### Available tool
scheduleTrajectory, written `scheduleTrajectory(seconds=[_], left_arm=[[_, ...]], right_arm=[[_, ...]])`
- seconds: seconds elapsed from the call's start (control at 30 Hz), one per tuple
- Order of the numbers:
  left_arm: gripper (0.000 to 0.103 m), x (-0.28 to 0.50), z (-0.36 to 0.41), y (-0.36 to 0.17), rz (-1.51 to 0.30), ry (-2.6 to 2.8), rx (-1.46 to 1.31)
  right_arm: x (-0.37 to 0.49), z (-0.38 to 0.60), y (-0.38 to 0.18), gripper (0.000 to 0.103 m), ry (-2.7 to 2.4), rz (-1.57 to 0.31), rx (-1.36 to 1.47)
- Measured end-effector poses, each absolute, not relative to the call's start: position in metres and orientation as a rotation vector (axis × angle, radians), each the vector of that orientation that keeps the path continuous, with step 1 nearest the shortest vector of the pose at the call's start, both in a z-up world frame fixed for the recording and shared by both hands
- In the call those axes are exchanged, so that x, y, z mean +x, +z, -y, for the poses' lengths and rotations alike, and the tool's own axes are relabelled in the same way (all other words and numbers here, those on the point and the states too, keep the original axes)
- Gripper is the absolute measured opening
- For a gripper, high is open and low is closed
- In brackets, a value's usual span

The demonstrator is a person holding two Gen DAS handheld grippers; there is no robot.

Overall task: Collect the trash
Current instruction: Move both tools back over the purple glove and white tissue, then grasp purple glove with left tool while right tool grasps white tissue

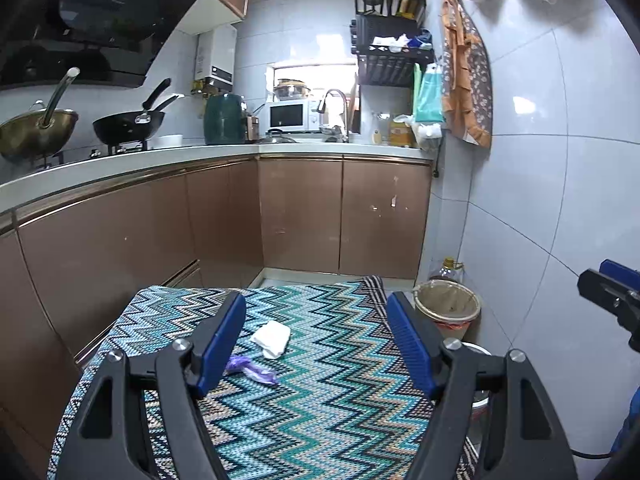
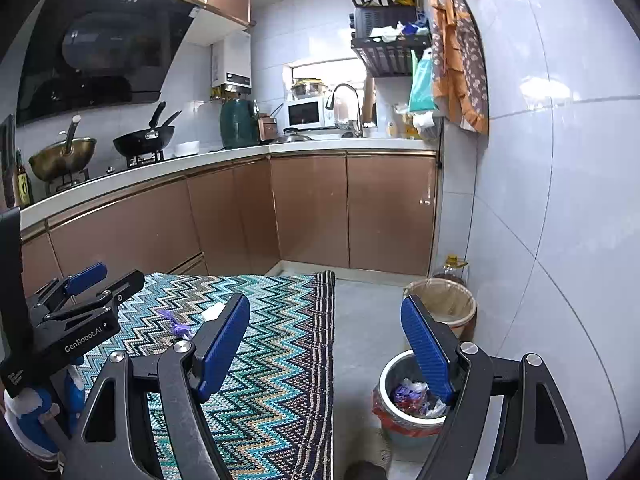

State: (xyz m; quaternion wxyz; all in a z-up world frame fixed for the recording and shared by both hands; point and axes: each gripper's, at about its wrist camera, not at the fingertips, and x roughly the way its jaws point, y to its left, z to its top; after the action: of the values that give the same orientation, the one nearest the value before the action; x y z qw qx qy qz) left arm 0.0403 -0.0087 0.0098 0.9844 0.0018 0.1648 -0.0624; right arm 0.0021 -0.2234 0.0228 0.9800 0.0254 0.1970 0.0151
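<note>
A crumpled white tissue (image 1: 272,338) and a purple wrapper (image 1: 250,368) lie on the zigzag rug (image 1: 320,400). My left gripper (image 1: 316,344) is open above the rug, both scraps between and just ahead of its fingers. My right gripper (image 2: 326,348) is open and empty over the grey floor. Its right finger (image 2: 426,348) hangs above a small bin (image 2: 404,400) with a red liner and trash inside. The purple wrapper (image 2: 176,326) and tissue (image 2: 212,312) show left of it, as does the left gripper (image 2: 84,296).
A taller bin (image 1: 448,308) with a clear liner stands against the tiled wall, an oil bottle (image 1: 450,266) behind it. Brown cabinets (image 1: 300,212) run along the left and back. The right gripper (image 1: 612,292) shows at the right edge.
</note>
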Motion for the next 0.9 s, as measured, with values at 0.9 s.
scheduleTrajectory(seconds=[0.9], left_arm=[[0.071,0.18,-0.164,-0.1,-0.722,-0.067,-0.319]], right_arm=[[0.158,0.135,-0.049,0.078,0.299,-0.644,-0.007]])
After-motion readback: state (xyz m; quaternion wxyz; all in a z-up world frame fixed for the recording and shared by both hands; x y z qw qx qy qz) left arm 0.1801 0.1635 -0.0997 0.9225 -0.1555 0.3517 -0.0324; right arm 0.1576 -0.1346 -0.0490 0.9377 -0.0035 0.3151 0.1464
